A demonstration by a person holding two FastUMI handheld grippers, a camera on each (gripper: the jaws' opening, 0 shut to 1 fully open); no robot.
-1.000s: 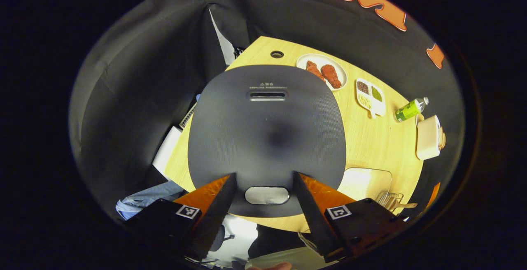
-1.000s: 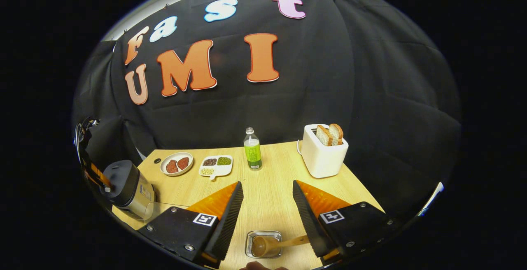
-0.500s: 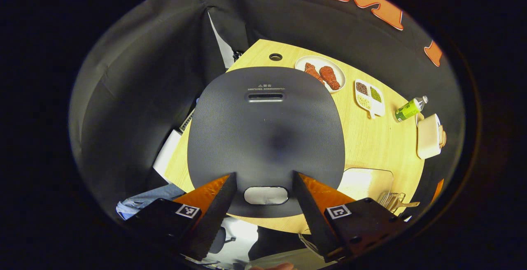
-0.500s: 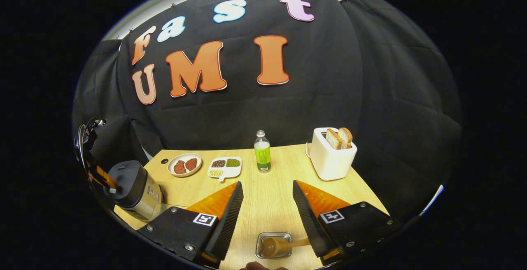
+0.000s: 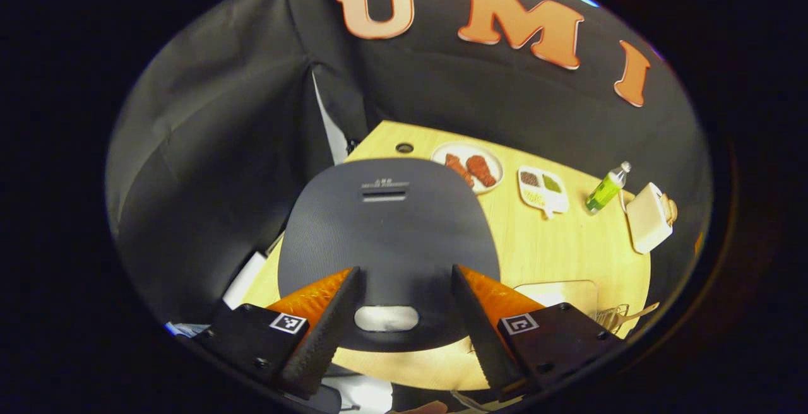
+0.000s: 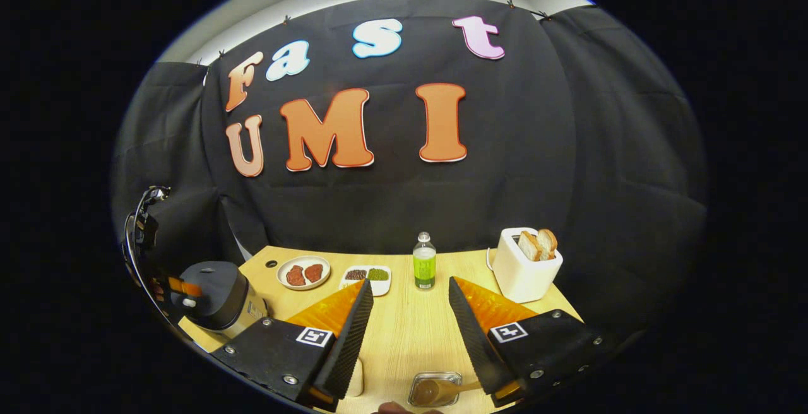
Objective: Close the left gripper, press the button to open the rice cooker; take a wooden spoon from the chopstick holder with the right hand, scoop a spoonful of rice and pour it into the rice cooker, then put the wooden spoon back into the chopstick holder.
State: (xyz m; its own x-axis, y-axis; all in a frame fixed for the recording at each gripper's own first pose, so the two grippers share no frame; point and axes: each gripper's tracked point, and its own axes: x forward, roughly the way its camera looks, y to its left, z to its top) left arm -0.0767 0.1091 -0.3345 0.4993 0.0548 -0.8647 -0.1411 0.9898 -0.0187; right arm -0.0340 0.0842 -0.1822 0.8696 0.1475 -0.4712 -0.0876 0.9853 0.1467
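Observation:
The rice cooker's dark lid (image 5: 388, 231) is shut, and its silver button (image 5: 386, 318) lies low between the fingers of my left gripper (image 5: 404, 270), which is open above the cooker's front edge. In the right gripper view the cooker (image 6: 218, 288) stands at the table's left end. My right gripper (image 6: 409, 283) is open over the table. Just below it the wooden spoon (image 6: 430, 392) rests in the chopstick holder (image 6: 449, 378). In the left gripper view the holder (image 5: 609, 318) stands at the table's near right, with the spoon's handle (image 5: 644, 310) sticking out.
A clear rice box (image 5: 558, 293) sits right of the cooker. Along the back of the table stand a plate of meat (image 6: 303, 272), a divided dish of beans (image 6: 367, 275), a green bottle (image 6: 424, 262) and a white toaster (image 6: 527, 266) with bread.
Both grippers have lifted and tilted back; the cooker lid looks smaller and the holder has slid toward the bottom of the right gripper view. Both stay open.

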